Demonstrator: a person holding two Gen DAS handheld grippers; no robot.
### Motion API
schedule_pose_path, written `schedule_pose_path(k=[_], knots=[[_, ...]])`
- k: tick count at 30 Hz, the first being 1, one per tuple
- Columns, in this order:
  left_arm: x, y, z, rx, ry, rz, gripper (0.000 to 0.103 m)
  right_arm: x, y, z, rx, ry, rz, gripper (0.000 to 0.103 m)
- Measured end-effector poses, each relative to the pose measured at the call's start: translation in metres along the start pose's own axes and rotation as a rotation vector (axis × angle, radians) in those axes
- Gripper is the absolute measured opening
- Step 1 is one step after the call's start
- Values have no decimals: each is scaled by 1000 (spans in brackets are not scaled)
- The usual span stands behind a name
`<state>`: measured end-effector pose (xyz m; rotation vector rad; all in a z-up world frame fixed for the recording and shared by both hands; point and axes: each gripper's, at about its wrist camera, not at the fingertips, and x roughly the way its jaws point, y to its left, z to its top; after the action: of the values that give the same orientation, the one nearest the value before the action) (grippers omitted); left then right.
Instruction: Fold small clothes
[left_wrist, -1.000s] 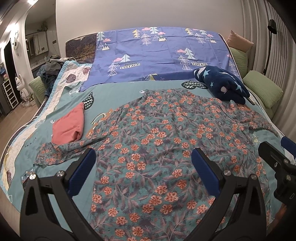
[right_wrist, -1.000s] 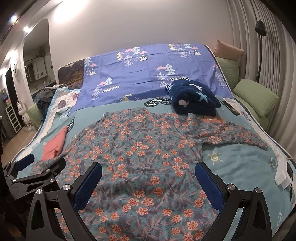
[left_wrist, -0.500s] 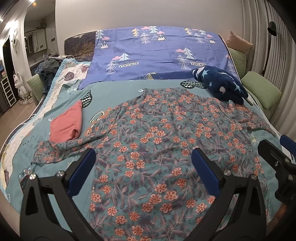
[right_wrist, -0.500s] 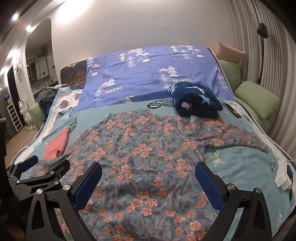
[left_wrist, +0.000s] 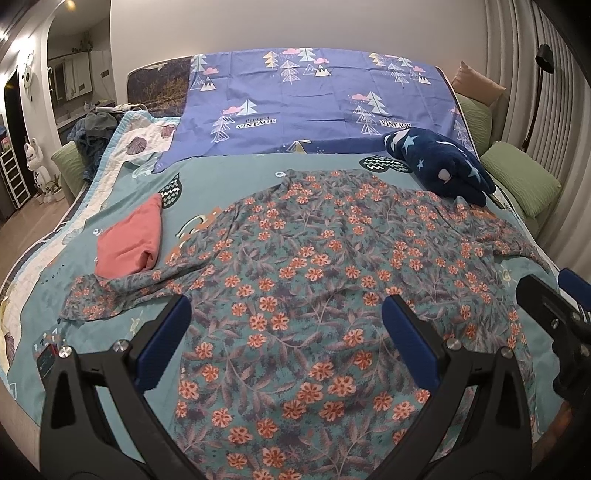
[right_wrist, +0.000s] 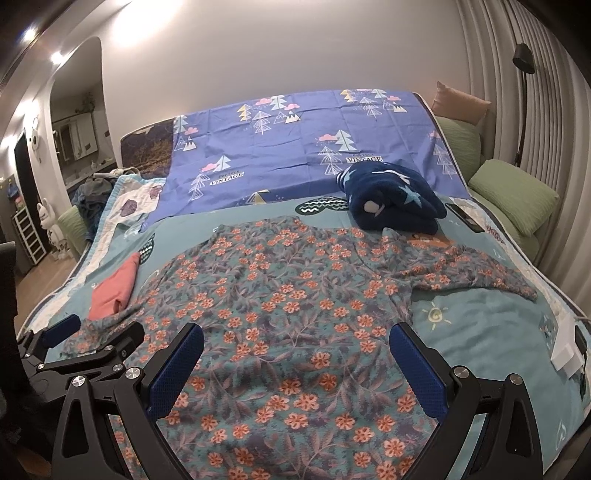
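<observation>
A teal floral shirt (left_wrist: 314, 266) (right_wrist: 288, 295) with orange flowers lies spread flat on the bed, sleeves stretched out to the left and right. My left gripper (left_wrist: 288, 339) hovers open above the shirt's lower hem, nothing between its blue pads. My right gripper (right_wrist: 295, 369) is open too, over the lower right part of the shirt. Each gripper shows at the edge of the other's view: the right gripper's fingers (left_wrist: 554, 317) and the left gripper's fingers (right_wrist: 85, 343).
A folded pink garment (left_wrist: 129, 243) (right_wrist: 114, 288) lies left of the shirt. A rolled navy star blanket (left_wrist: 439, 162) (right_wrist: 391, 199) sits behind it at the right. Green cushions (right_wrist: 513, 192) line the right edge; a dark phone (right_wrist: 465, 218) lies near them.
Both views have shifted only slightly; the grippers stay open above the shirt and the shirt has not moved.
</observation>
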<state>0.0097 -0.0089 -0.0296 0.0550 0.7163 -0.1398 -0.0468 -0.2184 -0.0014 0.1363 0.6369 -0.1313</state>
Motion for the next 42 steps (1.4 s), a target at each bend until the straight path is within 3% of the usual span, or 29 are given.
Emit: schedule_pose_path(k=[20, 32, 39, 42], knots=[[6, 10, -1, -20, 11, 0, 103, 5, 7, -4, -6, 10, 6, 102], [16, 36, -2, -68, 24, 24, 103, 16, 25, 7, -57, 10, 20, 102], [41, 97, -8, -199, 57, -22, 103, 37, 37, 14, -92, 41, 47, 102], [61, 145, -22, -310, 90, 43, 99, 50, 41, 15, -105, 64, 53, 102]])
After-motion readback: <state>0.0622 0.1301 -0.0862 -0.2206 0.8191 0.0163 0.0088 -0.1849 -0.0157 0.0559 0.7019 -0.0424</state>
